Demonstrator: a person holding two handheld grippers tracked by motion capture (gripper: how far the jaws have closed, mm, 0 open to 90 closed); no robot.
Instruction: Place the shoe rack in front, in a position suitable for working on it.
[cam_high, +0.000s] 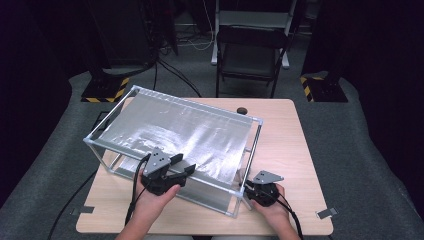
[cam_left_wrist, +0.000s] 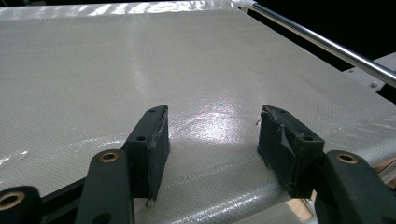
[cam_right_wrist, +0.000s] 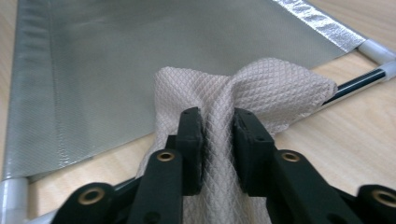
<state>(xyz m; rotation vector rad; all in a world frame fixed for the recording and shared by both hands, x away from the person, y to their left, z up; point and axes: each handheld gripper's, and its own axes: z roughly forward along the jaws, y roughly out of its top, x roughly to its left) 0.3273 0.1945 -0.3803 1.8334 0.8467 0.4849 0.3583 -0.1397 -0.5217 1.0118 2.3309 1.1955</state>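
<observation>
- Nearest, my right gripper (cam_right_wrist: 218, 140) pinched a quilted beige cloth (cam_right_wrist: 261, 86) beside the rack's (cam_high: 250, 150) corner.
- My left gripper (cam_left_wrist: 212, 135) stood spread, empty, over its silver fabric top (cam_left_wrist: 140, 60).

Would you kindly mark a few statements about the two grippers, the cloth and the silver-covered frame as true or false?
1. The right gripper has a quilted cloth pinched in its jaws. True.
2. The left gripper holds a folded cloth. False: its jaws stand apart over the silver sheet, nothing between them.
3. The frame stands on a wooden table. True.
4. The silver sheet is bright red. False: it is shiny silver-grey.
</observation>
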